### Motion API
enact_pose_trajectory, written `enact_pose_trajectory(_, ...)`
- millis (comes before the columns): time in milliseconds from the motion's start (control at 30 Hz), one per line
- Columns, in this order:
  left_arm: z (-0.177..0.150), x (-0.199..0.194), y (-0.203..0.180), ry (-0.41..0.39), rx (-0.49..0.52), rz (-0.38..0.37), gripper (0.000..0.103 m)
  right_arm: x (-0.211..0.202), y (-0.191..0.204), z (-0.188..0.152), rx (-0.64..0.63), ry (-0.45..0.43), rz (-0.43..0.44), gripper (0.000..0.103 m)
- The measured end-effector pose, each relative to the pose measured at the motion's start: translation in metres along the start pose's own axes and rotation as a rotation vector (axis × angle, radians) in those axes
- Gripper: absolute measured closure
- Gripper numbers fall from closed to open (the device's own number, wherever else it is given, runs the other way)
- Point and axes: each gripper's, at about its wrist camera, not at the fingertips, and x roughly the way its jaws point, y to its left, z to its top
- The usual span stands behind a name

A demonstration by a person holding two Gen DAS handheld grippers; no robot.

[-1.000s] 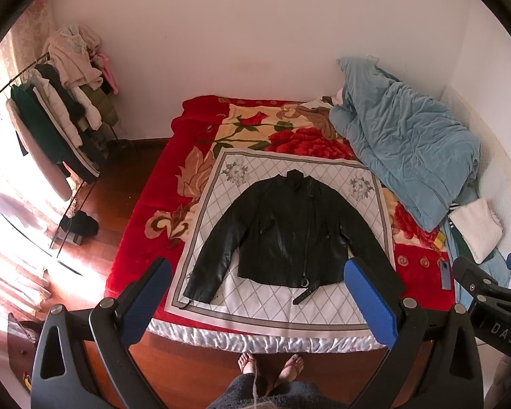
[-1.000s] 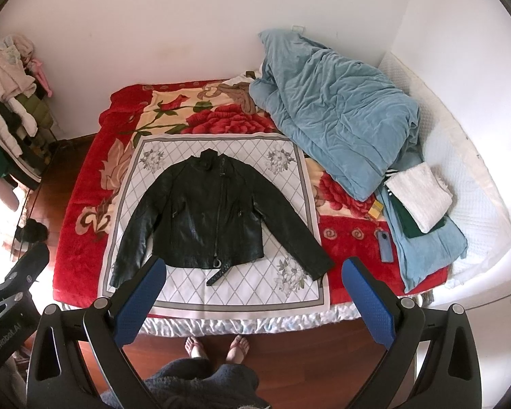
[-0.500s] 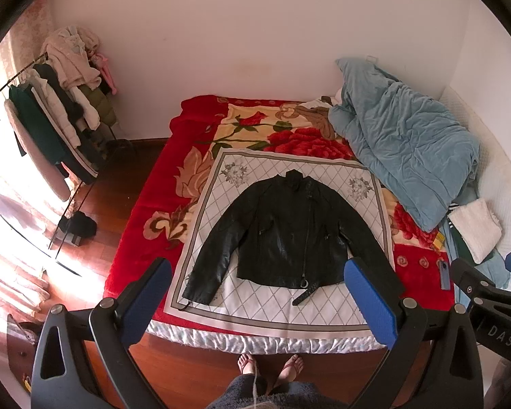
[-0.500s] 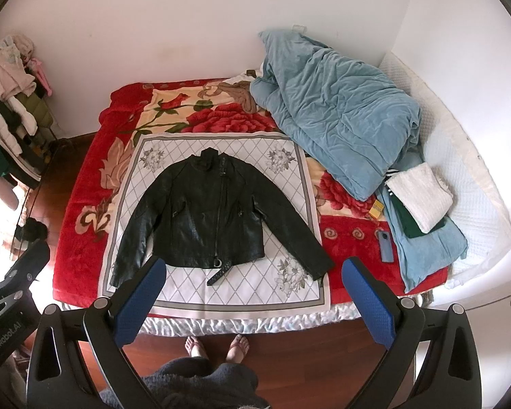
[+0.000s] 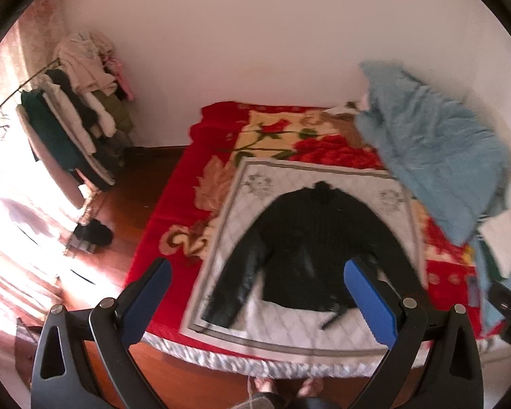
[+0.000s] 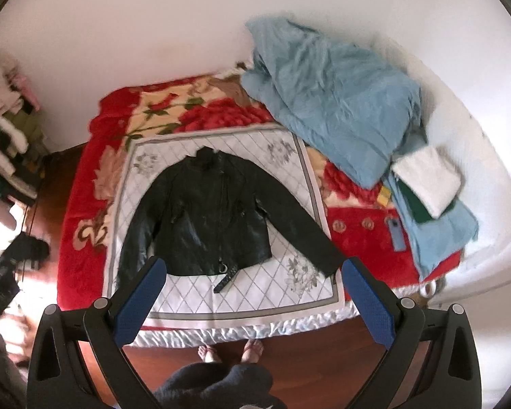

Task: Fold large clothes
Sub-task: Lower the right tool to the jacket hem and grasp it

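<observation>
Both the left hand-held gripper (image 5: 257,288) and right hand-held gripper (image 6: 253,284) are released, empty and raised, the black jacket (image 6: 214,214) lying flat, sleeves spread, ahead of and below them on the bed (image 6: 81,191).

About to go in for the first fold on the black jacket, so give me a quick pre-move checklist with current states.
1. Black jacket lies flat, front up, sleeves spread: ok.
2. Left gripper open and empty: ok.
3. Right gripper open and empty: ok.
4. Jacket clear of the blue duvet: ok.
5. Loose belt strap sticks out below the hem, untucked: not ok.
6. Left wrist view sharp enough to aim: not ok, it is motion-blurred.
</observation>
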Motion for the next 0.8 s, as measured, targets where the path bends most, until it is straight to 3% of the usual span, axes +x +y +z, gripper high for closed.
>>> enact_pose_trajectory(33, 0.0, 0.017, 0.0, 0.003, 0.001, 0.026, 0.0, 0.022, -0.003, 0.0, 0.014, 0.008, 0.004, 0.001)
enact_pose_trajectory(167, -0.011, 0.095, -0.004, 0.063, 0.012, 0.109, 0.0, 0.126, -0.024, 0.006, 0.077, 0.126, -0.019, 0.021)
enact_pose_trajectory(367, -0.043, 0.224, -0.03, 0.214, 0.039, 0.218, 0.0, 0.3, -0.06, 0.003, 0.164, 0.346, 0.03, 0.021)
enact_pose_trajectory(533, -0.084, 0.33, -0.043, 0.322, 0.04, 0.339, 0.0, 0.449, -0.077, -0.005, 0.206, 0.47, 0.094, 0.021)
enact_pose_trajectory(600, -0.096, 0.366, -0.045, 0.371, 0.018, 0.348, 0.0, 0.513, -0.081, -0.013, 0.21, 0.522, 0.089, 0.021)
enact_pose_trajectory(800, -0.127, 0.449, -0.064, 0.456, 0.03, 0.397, 0.0, 0.637, -0.069, -0.037, 0.216, 0.617, 0.117, 0.021)
